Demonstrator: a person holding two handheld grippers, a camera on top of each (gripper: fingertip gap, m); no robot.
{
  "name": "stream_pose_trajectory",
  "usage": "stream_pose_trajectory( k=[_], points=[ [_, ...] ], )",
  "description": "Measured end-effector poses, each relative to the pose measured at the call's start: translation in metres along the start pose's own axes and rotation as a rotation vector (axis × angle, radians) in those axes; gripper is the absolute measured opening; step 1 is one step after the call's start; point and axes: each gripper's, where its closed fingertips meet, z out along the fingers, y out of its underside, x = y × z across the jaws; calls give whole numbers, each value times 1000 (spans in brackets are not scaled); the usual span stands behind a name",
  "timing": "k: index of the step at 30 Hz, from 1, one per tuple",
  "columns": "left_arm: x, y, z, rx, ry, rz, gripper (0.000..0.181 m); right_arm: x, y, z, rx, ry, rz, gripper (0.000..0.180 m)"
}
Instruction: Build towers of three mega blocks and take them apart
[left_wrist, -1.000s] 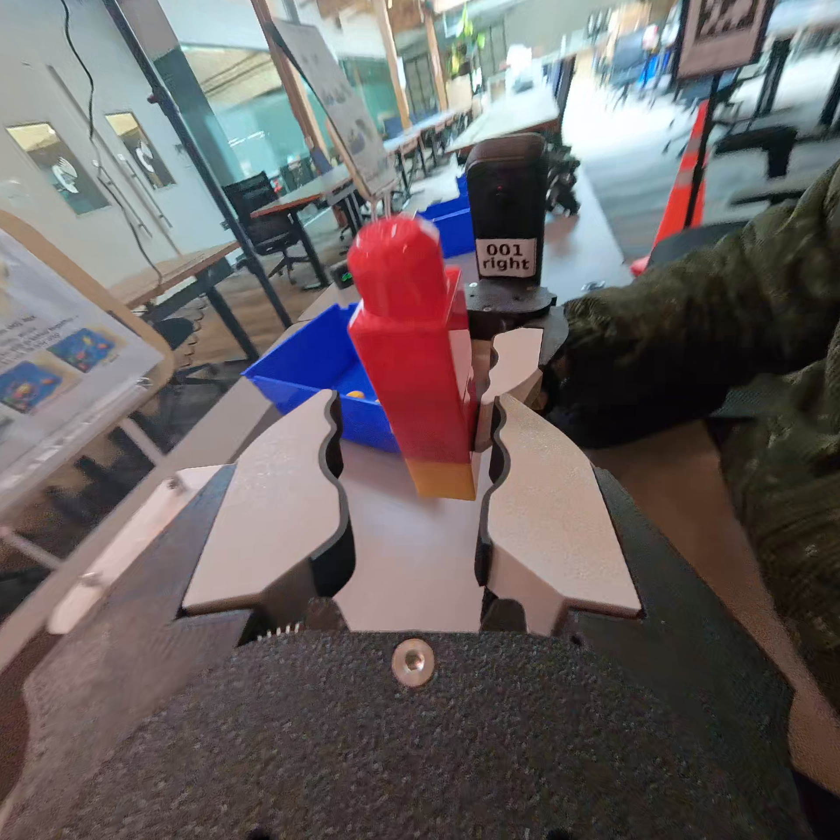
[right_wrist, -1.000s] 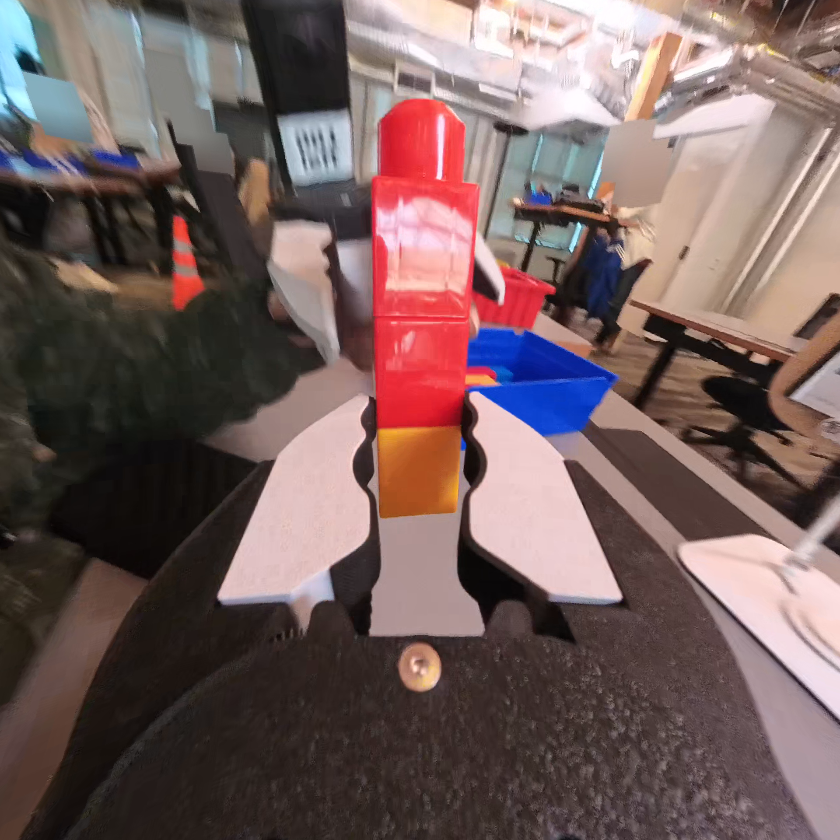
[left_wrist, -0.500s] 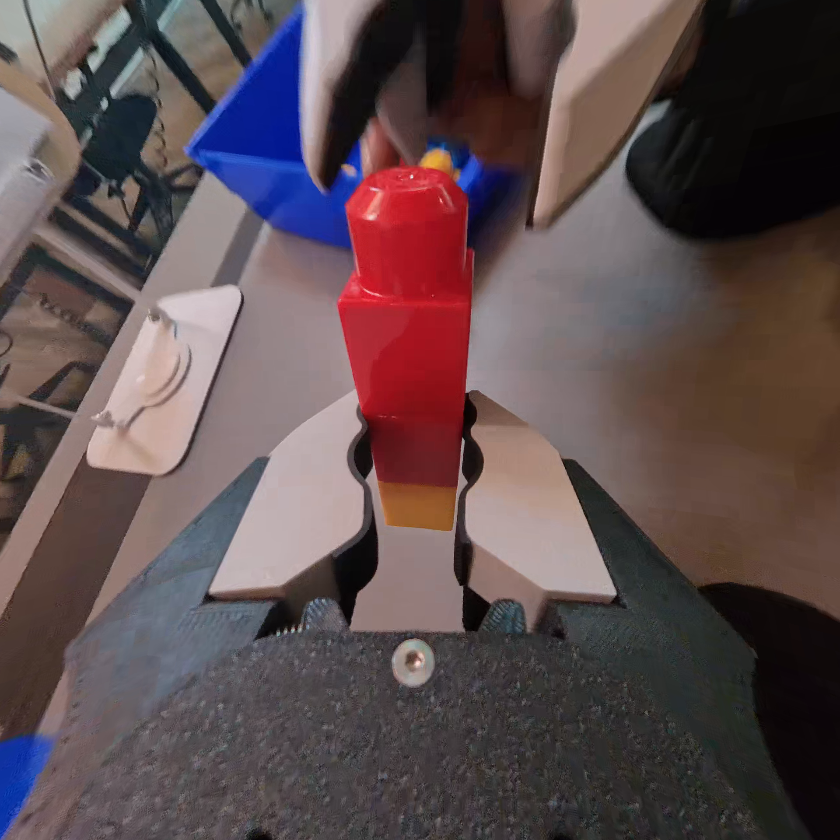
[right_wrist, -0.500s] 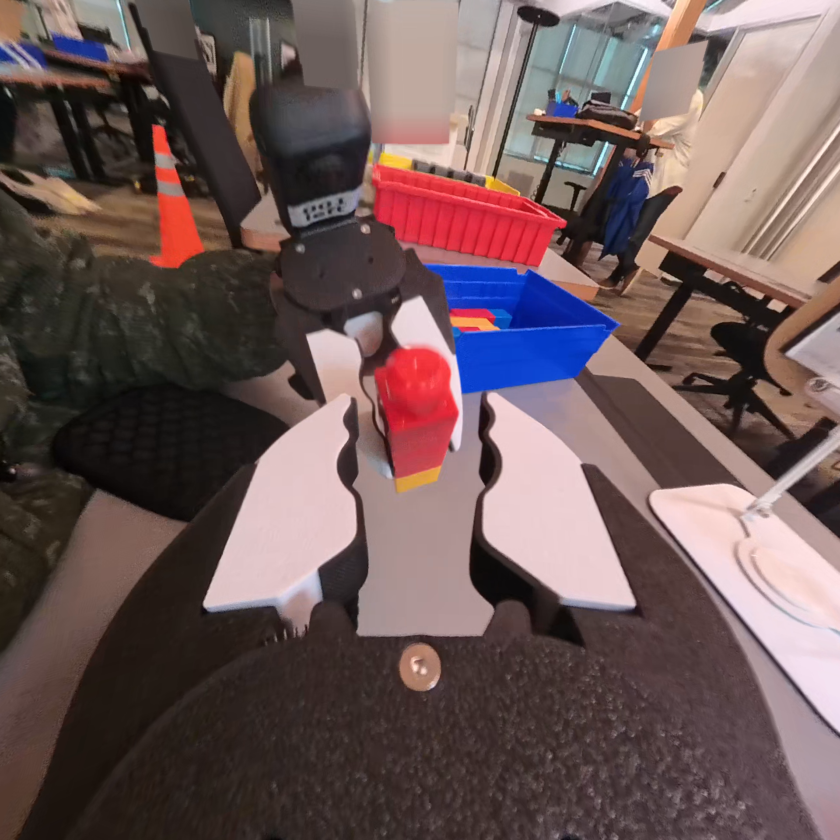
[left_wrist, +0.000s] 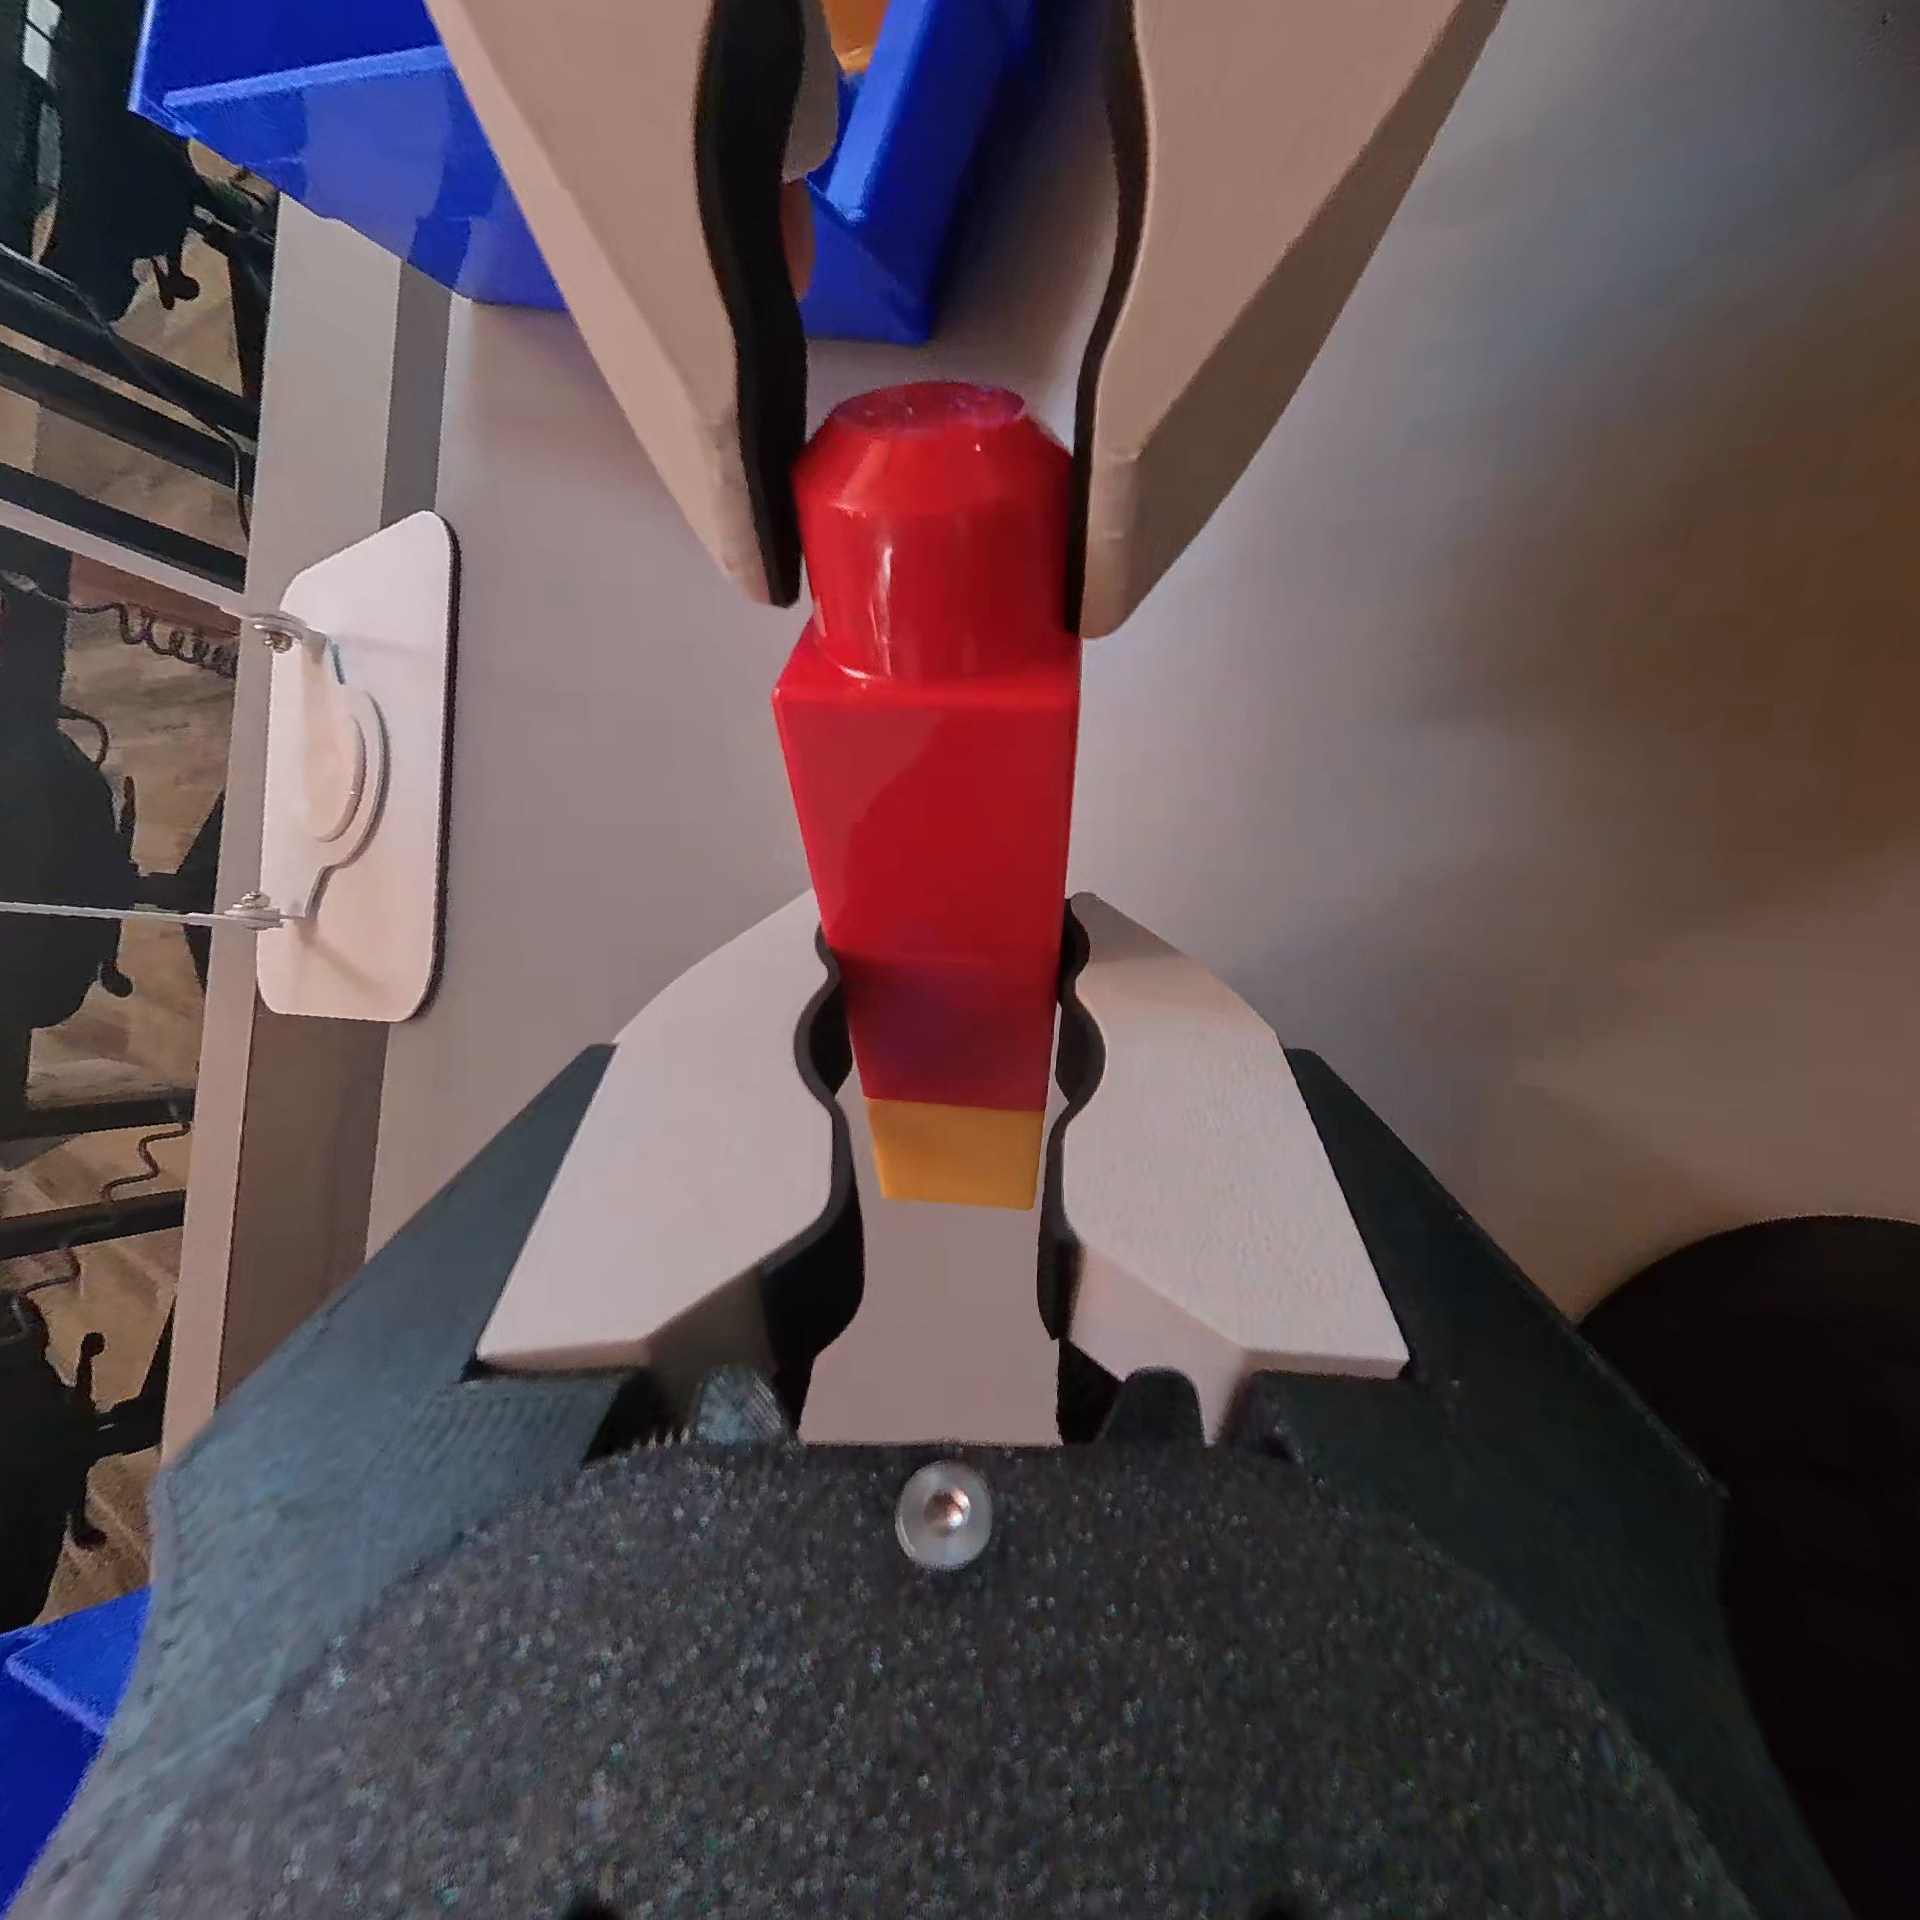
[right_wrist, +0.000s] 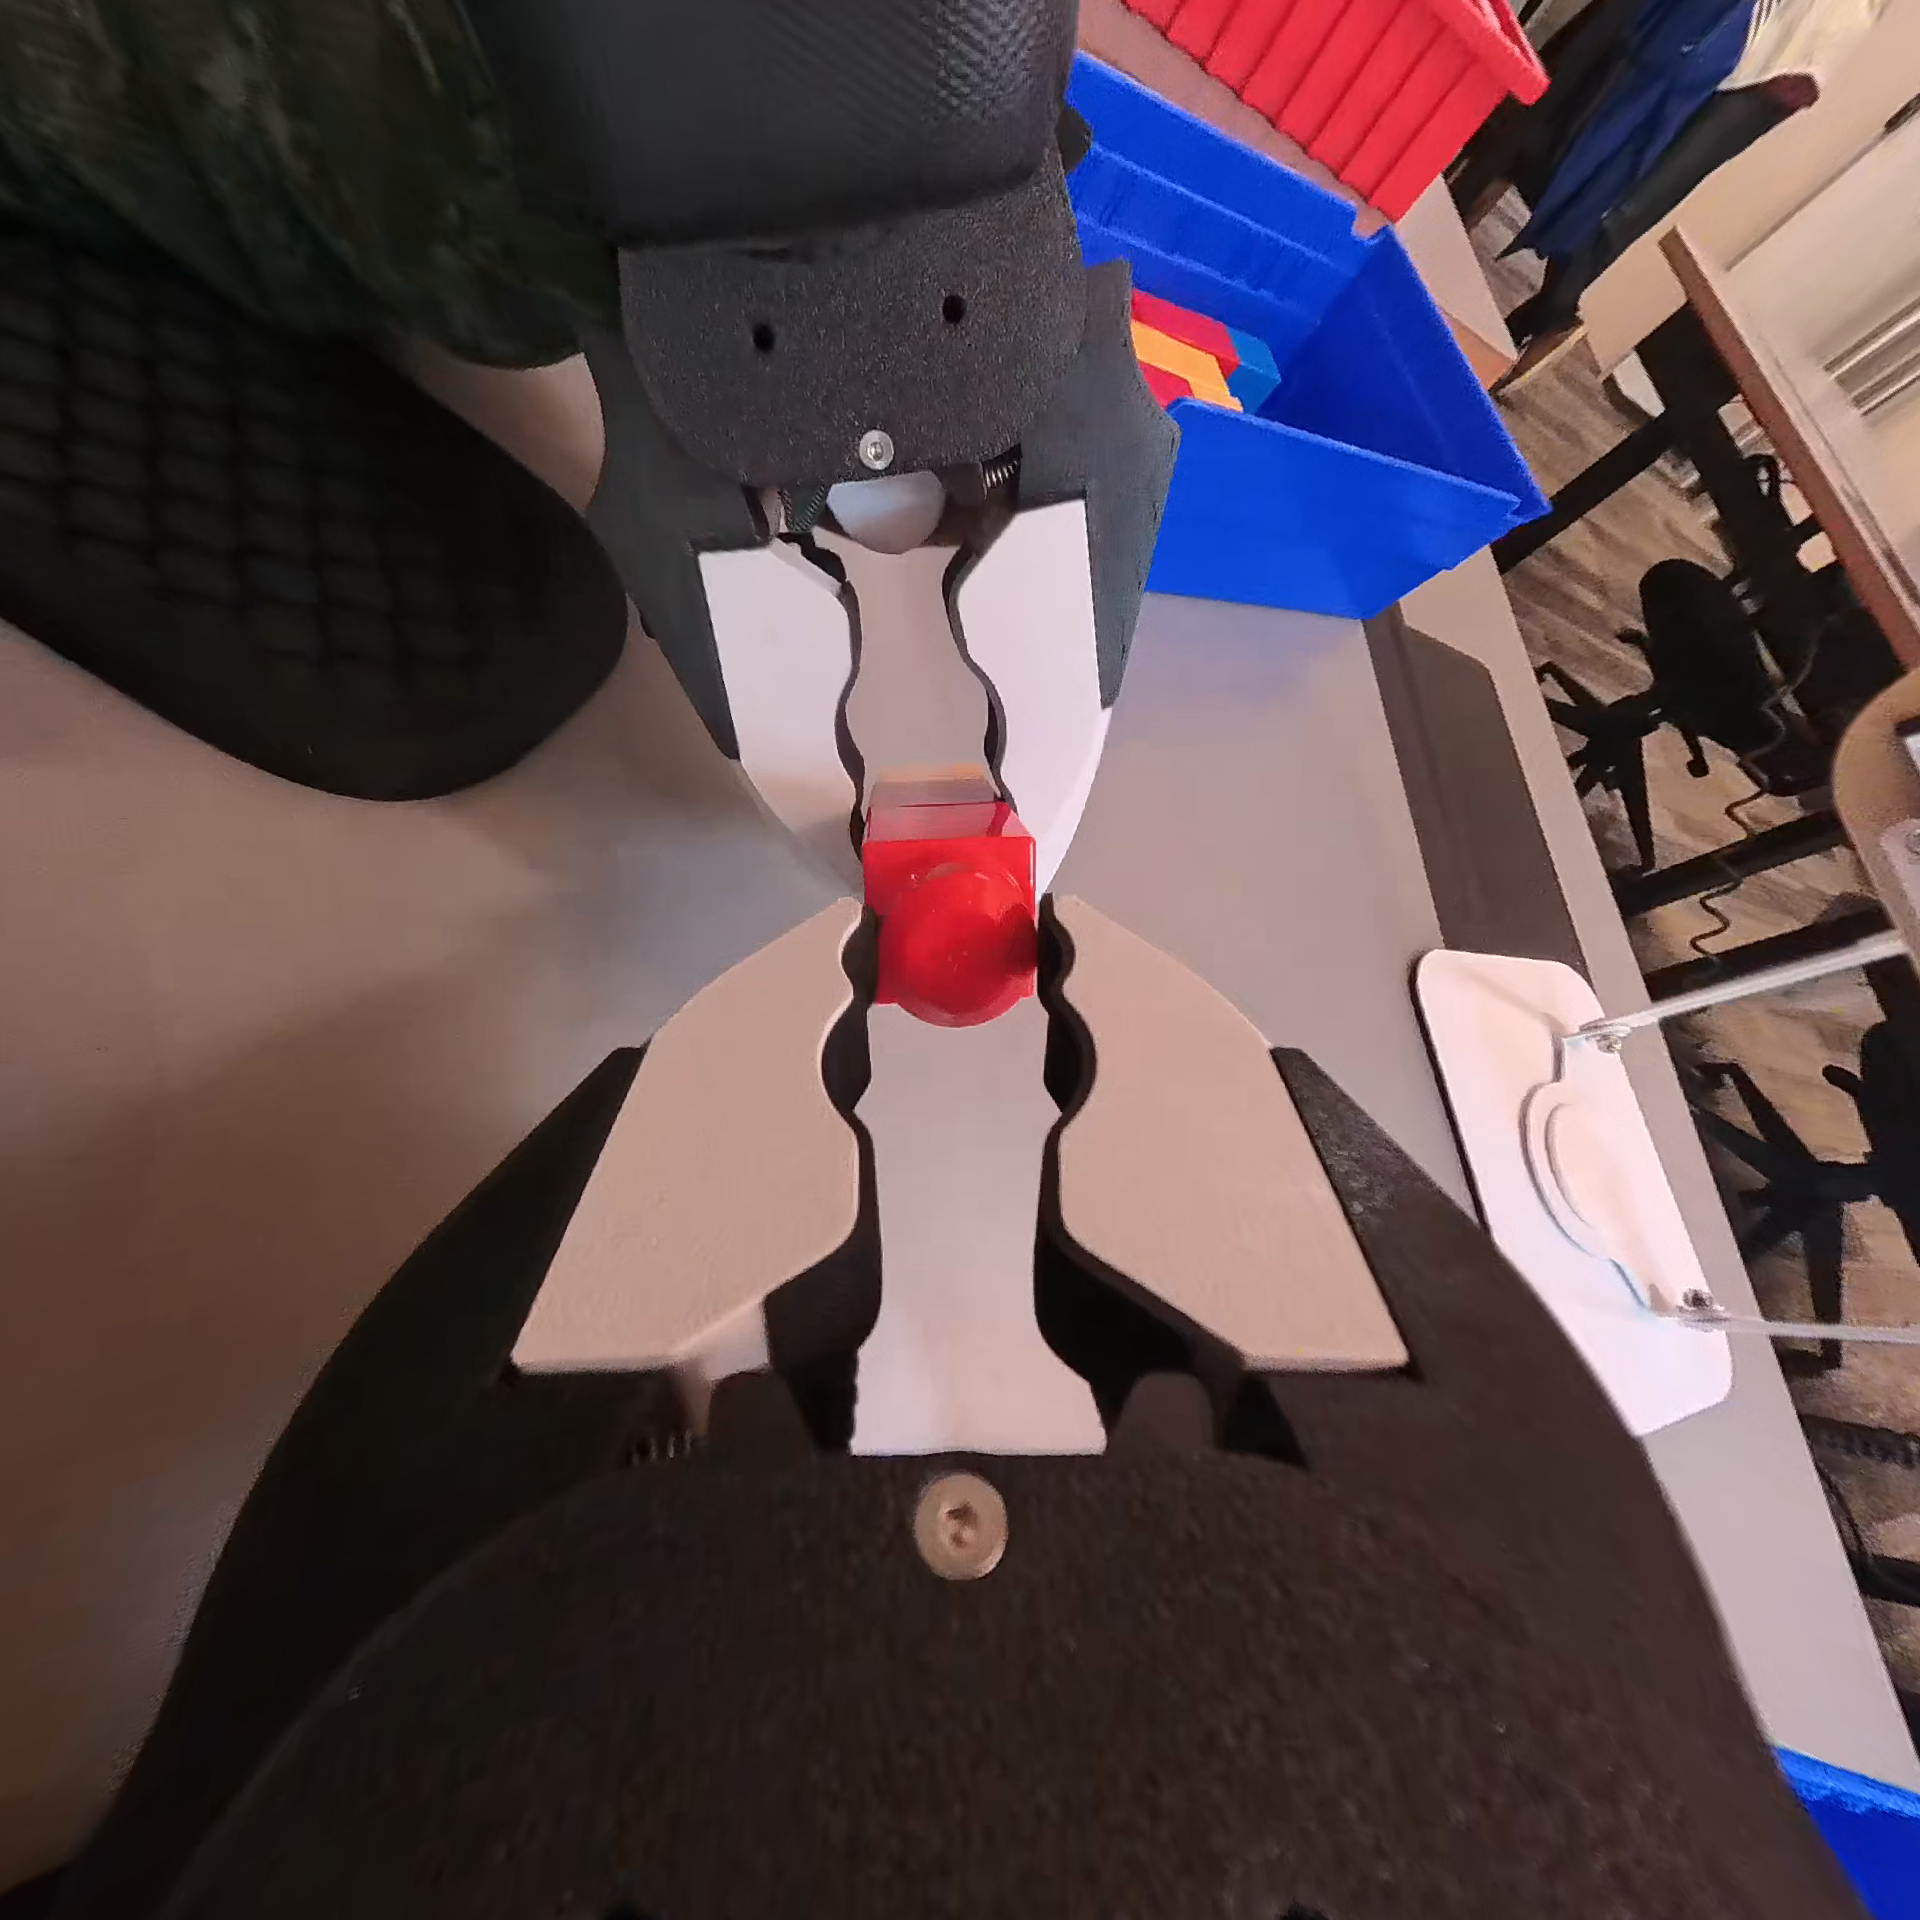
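Tower (left_wrist: 935, 935) of three blocks sits squeezed in my left gripper (left_wrist: 951, 1023) above the tabletop (left_wrist: 1455, 727), my right gripper (right_wrist: 951, 971) pinches its top knob, so next I pull apart.

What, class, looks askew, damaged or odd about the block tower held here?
Nothing stands out: the plastic tower of two red blocks on an orange block is straight and undamaged, held between the left claw and right claw.

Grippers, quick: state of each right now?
Left gripper: shut on the block tower, at its middle red block.
Right gripper: shut on the tower's top stud.
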Motion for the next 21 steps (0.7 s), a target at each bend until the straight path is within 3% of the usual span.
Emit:
stream_pose_trajectory(
  k=[6,9,11,13,17,21],
  points=[
    [-3,-16,-14,138,28,-62,36,5,-6,-15,11,-24,40,29],
    [-22,21,-12,-1,-67,-55,36,23,-20,-47,115,2,100,29],
    [-21,23,-15,82,-9,-176,36,51,-27,-83,191,116,135,29],
    [-35,23,-21,124,-64,-224,36,87,-19,-119,184,302,155,29],
    [-64,14,-32,247,-177,-336,36,143,41,-164,-121,585,187,30],
    [-77,15,-33,318,-249,-382,36,154,130,-166,-520,535,329,30]
  ],
)
